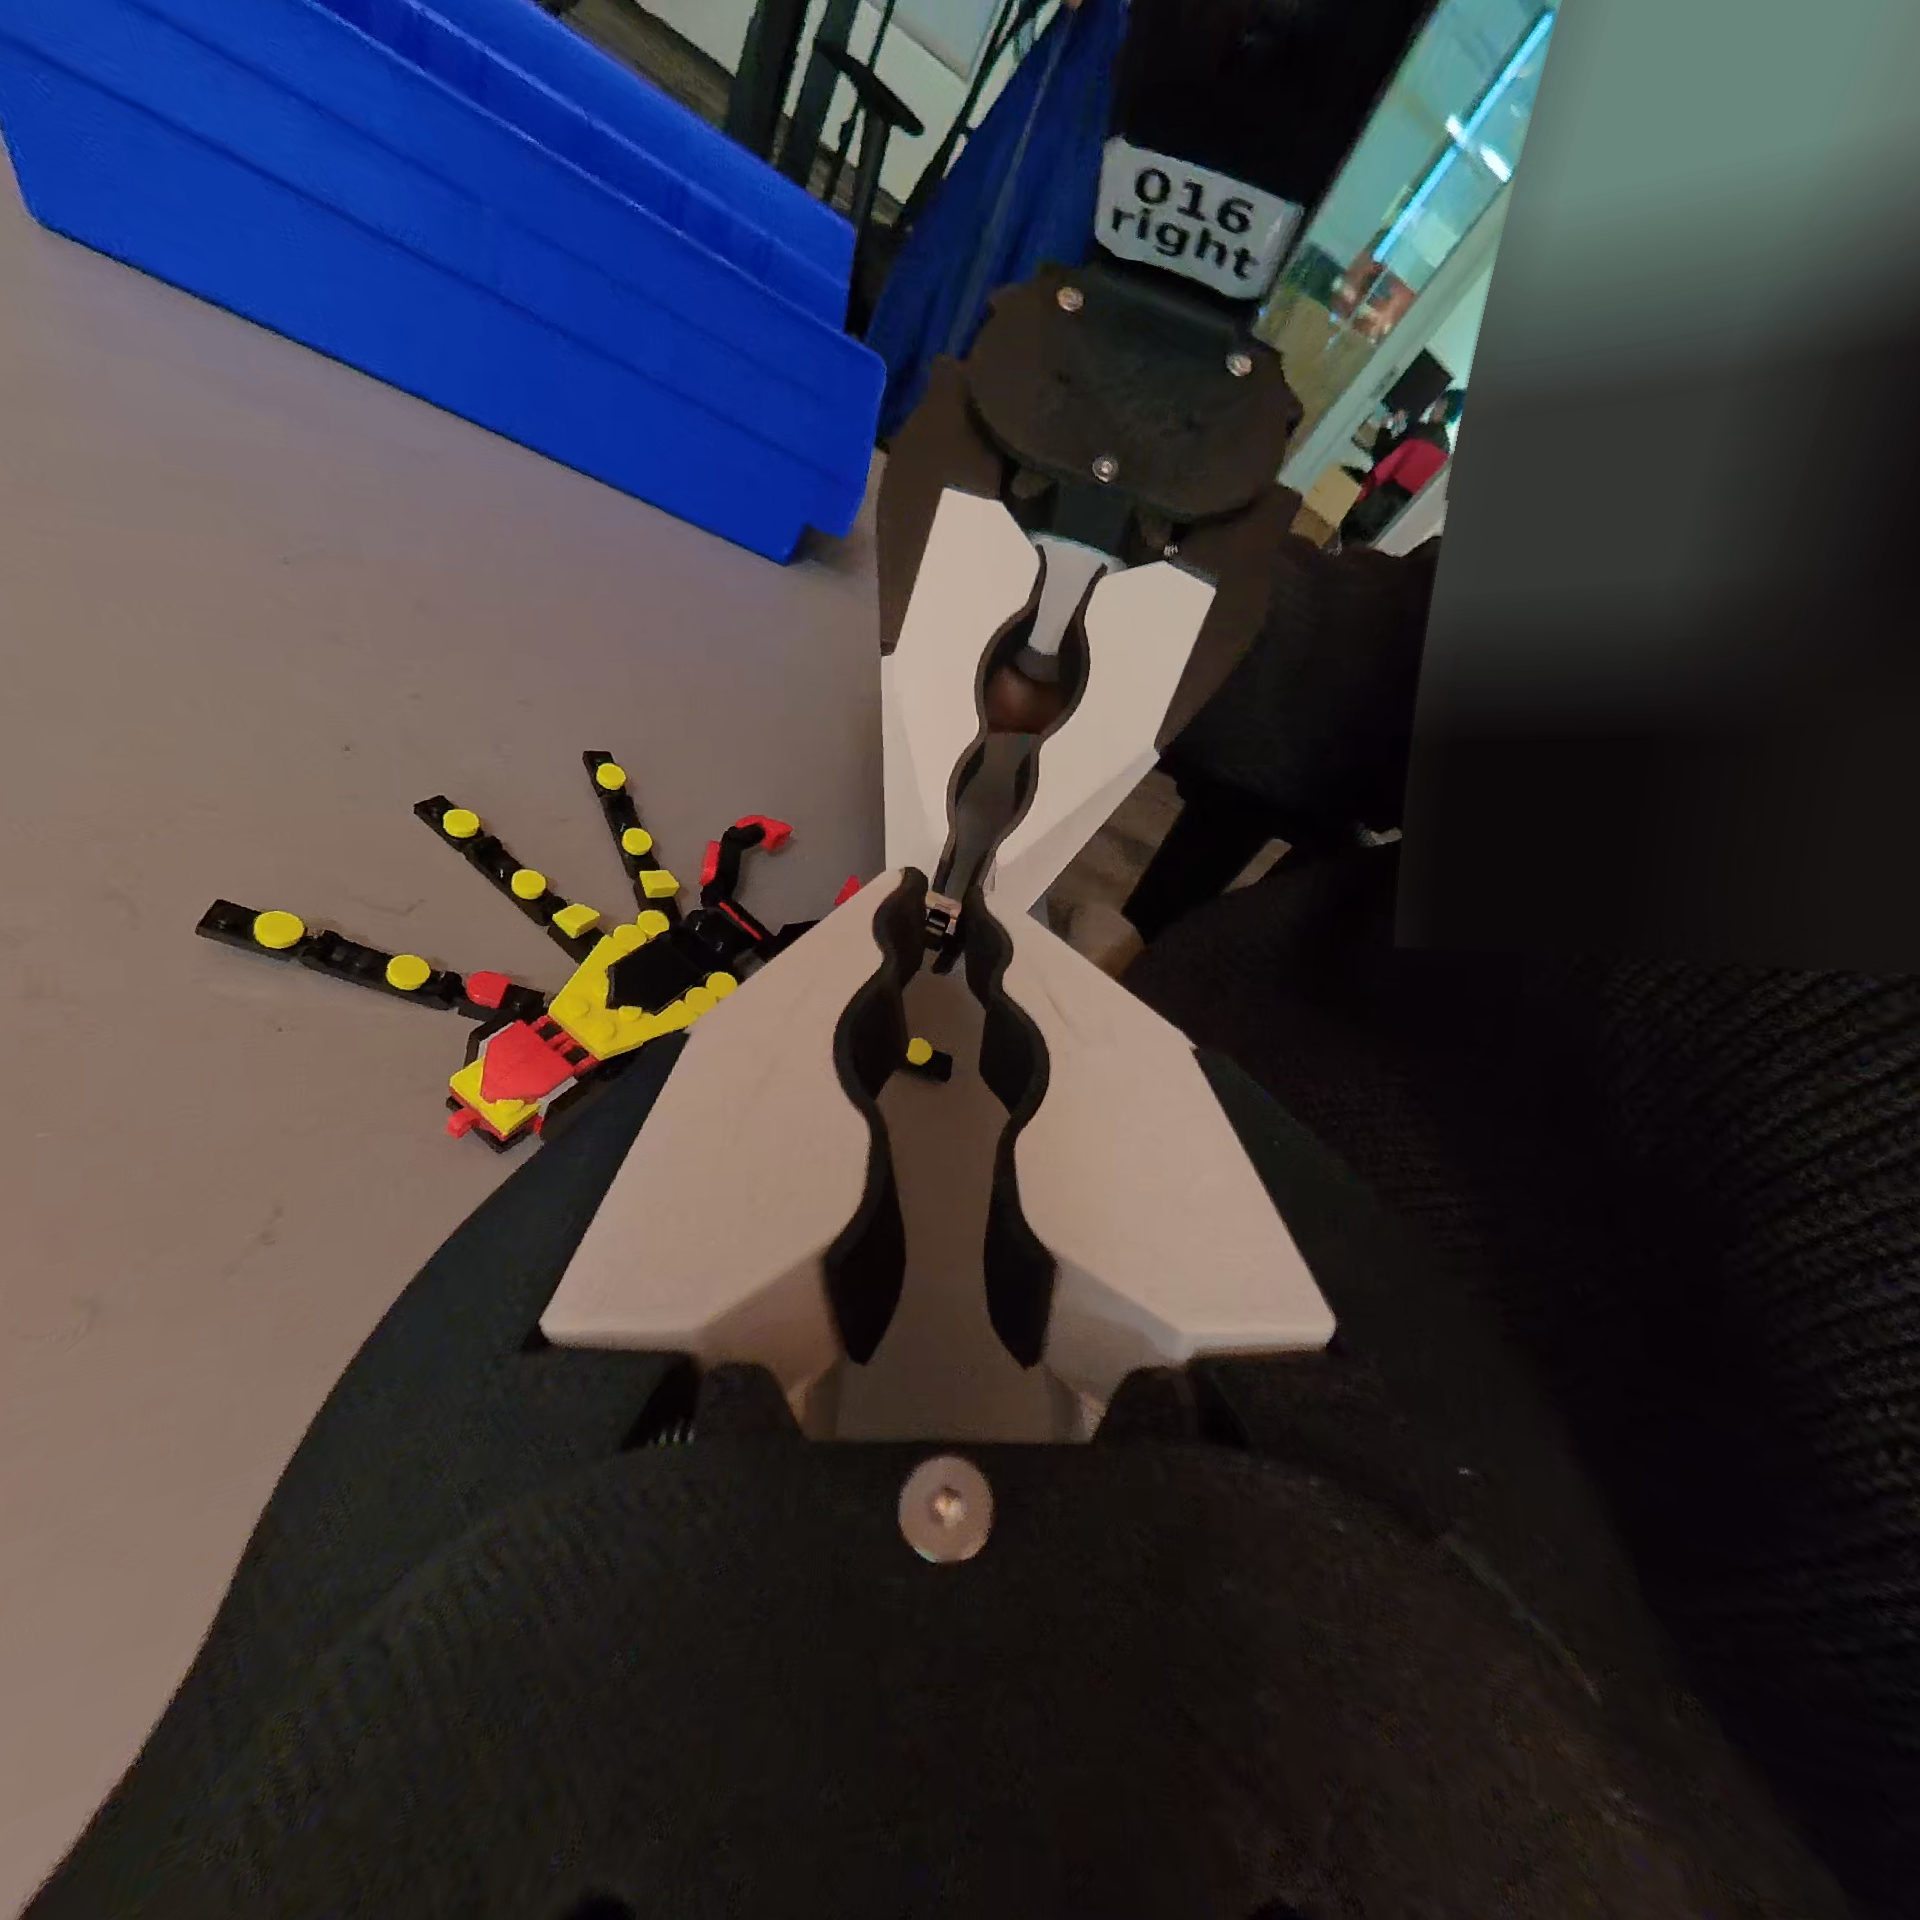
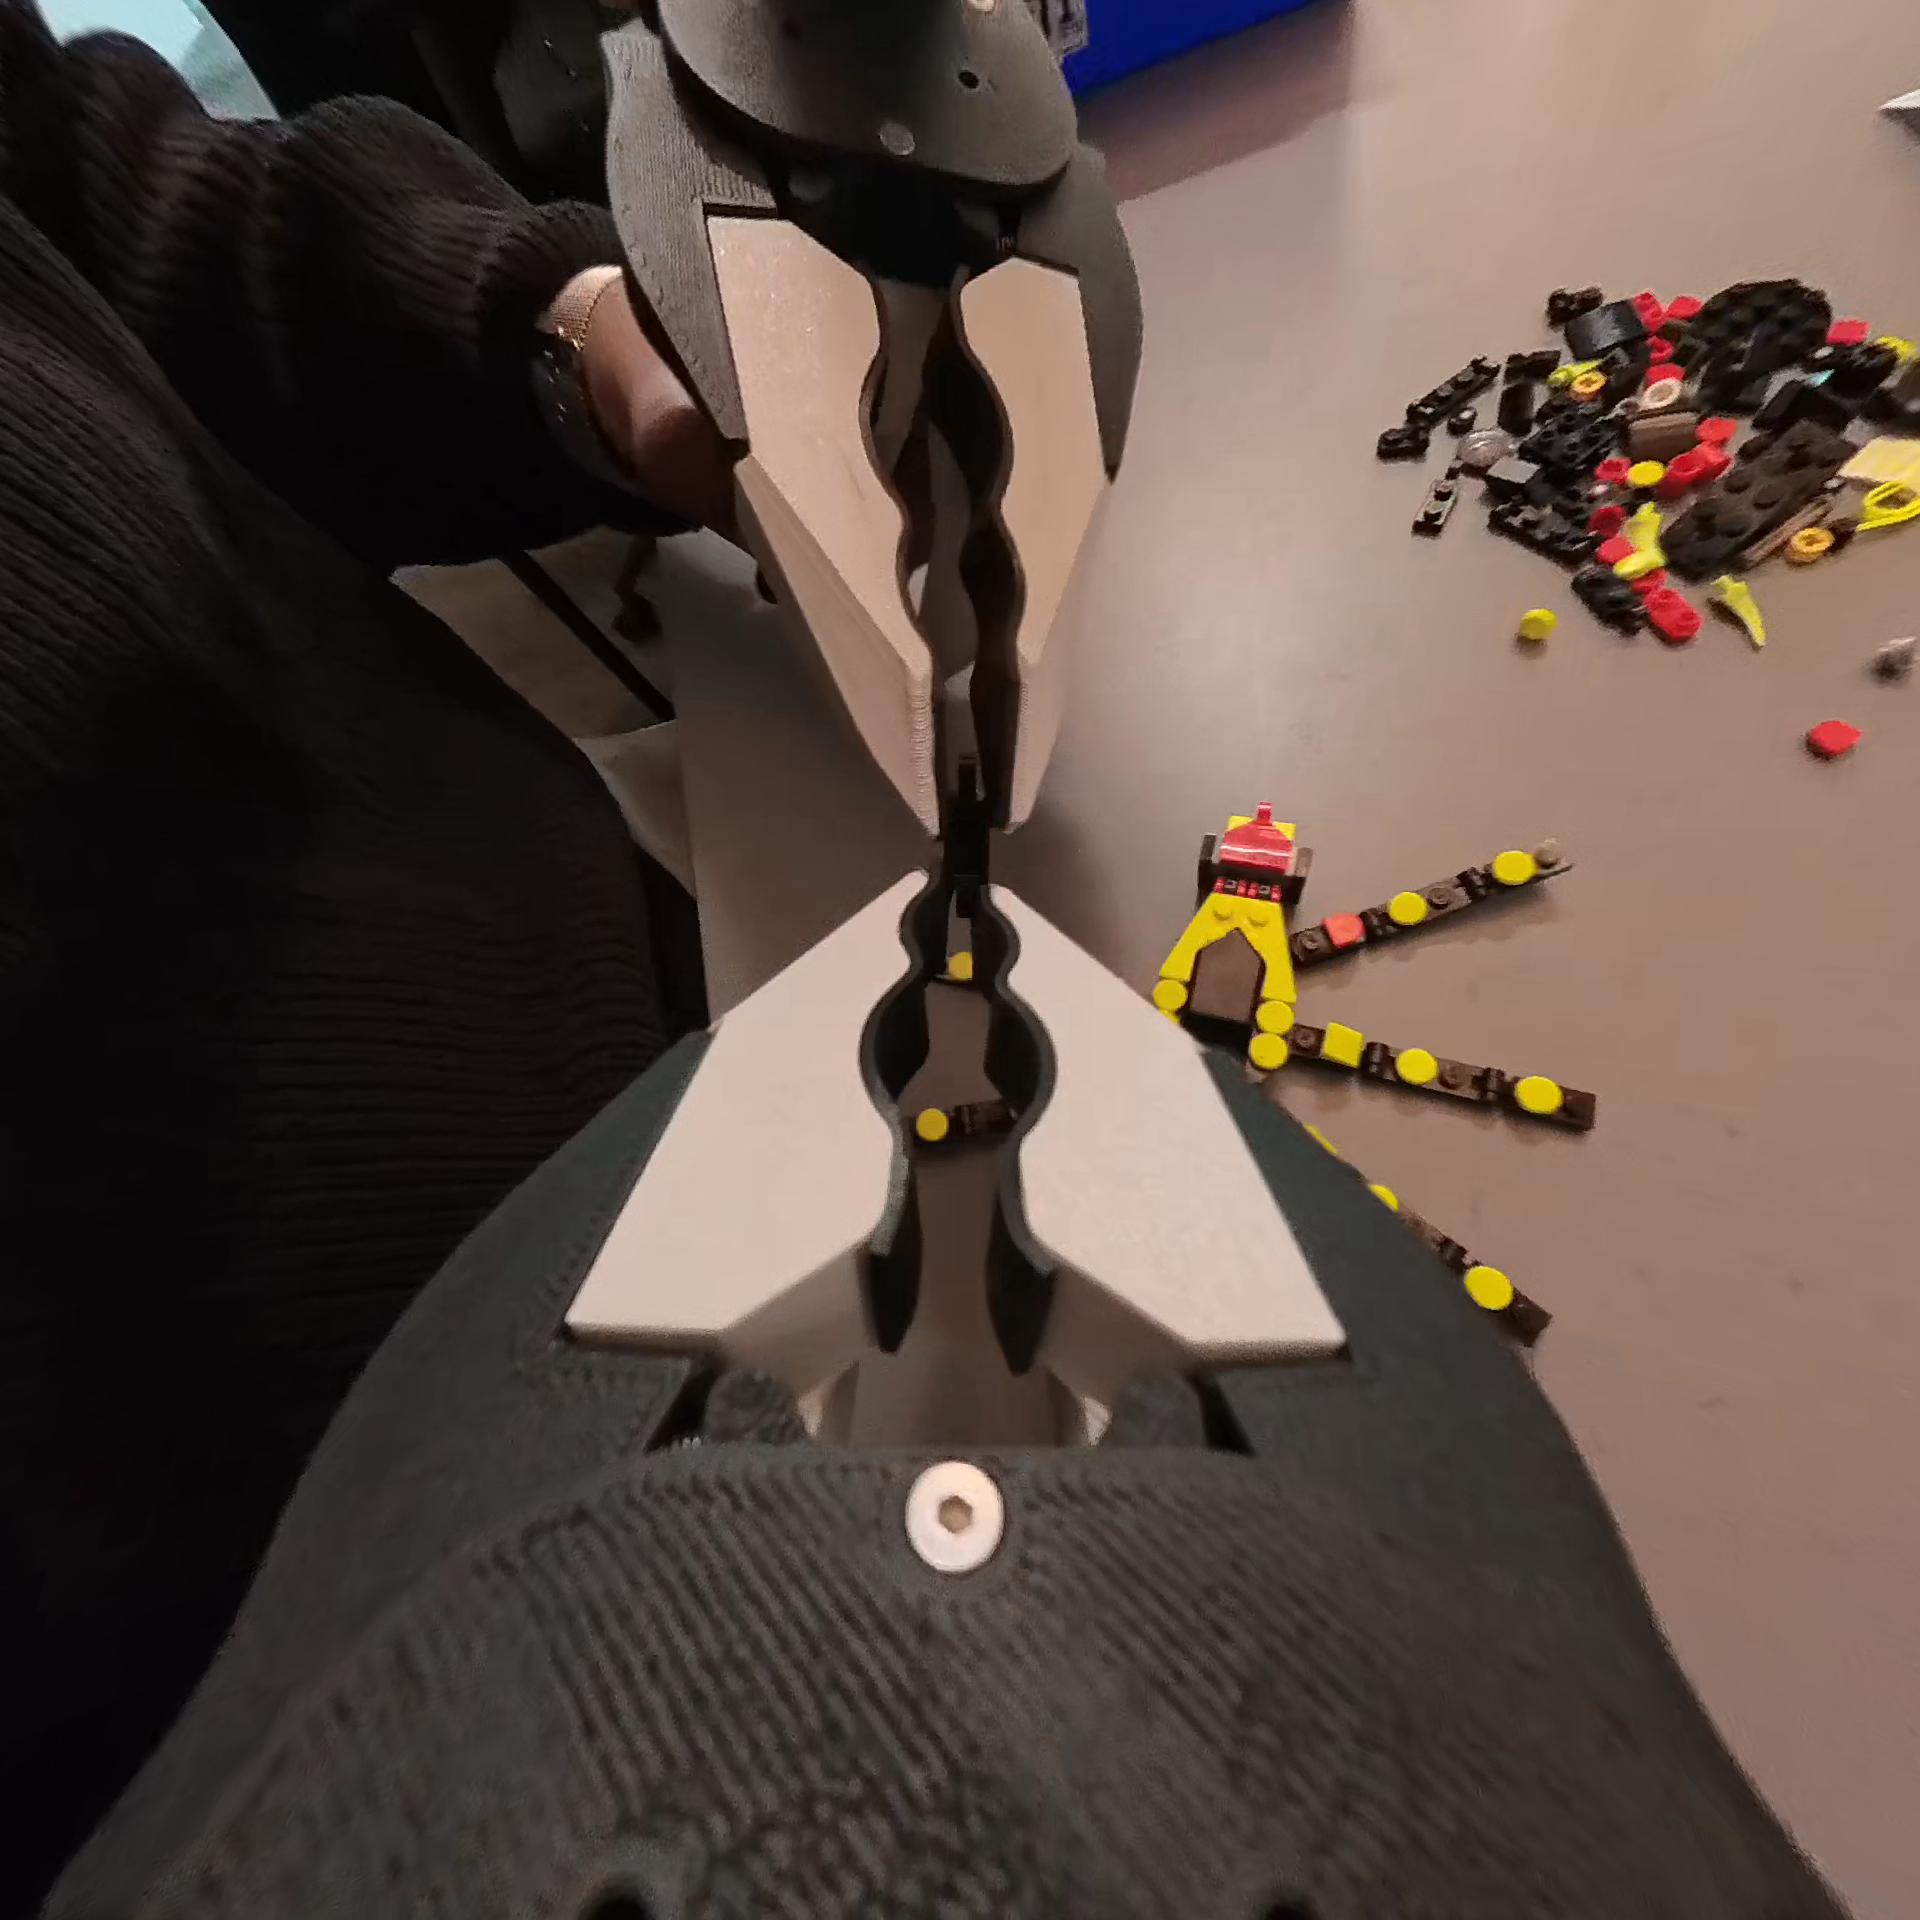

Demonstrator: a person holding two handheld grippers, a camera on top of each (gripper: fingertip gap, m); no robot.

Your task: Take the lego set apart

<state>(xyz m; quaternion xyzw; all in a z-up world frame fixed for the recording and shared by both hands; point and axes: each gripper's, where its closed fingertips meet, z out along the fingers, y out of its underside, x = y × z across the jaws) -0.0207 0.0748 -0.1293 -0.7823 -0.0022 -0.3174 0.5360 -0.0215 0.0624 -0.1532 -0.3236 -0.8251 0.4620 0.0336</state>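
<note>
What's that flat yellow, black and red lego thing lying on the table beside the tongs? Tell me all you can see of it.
The lego model lies flat on the grey table, untouched by either tongs. Its body is a yellow wedge around a black centre, capped by a red and black end with a small red tip. Several long black strips fan out from it like rays, dotted with round yellow studs, a few square yellow tiles and one red piece. It looks like glossy plastic. One strip runs partly behind the right tongs.

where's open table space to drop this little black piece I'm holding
Bare table lies between the lego model and the loose brick pile, and between the model and the blue bins. The pile itself is crowded.
</note>
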